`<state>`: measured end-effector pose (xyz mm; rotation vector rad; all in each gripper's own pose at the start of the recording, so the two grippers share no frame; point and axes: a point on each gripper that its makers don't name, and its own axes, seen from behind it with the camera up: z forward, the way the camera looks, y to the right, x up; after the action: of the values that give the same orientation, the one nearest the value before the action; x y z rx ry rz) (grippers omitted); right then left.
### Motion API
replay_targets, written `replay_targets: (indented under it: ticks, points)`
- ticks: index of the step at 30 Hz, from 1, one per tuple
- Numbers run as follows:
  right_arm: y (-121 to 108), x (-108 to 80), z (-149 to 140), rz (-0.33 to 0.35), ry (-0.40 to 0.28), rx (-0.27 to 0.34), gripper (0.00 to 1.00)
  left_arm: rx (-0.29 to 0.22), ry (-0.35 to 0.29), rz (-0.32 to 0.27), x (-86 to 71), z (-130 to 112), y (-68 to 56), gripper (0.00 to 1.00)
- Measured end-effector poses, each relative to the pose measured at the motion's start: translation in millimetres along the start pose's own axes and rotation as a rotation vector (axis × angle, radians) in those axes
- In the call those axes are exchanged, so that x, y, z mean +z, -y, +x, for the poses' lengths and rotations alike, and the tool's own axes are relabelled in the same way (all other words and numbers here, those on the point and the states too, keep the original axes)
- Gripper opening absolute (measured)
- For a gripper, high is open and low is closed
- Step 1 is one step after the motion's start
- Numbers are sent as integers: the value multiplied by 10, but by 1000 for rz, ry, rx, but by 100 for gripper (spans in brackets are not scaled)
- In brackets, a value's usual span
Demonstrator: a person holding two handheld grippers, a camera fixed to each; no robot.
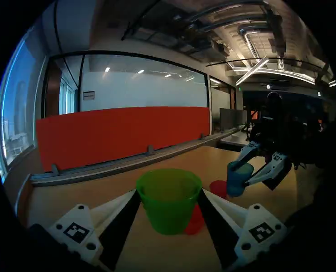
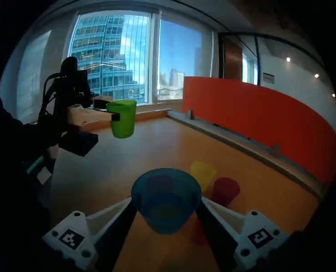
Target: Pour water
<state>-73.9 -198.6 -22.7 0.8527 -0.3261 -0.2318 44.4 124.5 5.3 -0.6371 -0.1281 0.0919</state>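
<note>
Upright green cup [image 1: 169, 199]; upright blue cup [image 2: 166, 199]

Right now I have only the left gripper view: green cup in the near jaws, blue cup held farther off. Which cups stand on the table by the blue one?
Observer: A yellow cup stands on the table just past the blue cup, beside a red cup.
Operator: Is the green cup off the table?
Observer: Yes; side-on, the left gripper holds the green cup above the table, roughly upright.
</note>
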Motion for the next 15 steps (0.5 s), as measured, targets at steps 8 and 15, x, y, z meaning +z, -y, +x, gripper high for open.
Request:
replay_targets:
  ticks: [8, 15]
  points:
    - [-17, -85, 236, -4, -47, -2, 89, -13, 9, -17, 46, -82, -86, 86]
    - [-11, -140, 464, -3, -110, 8, 89, -11, 10, -35, 60, -96, -167, 86]
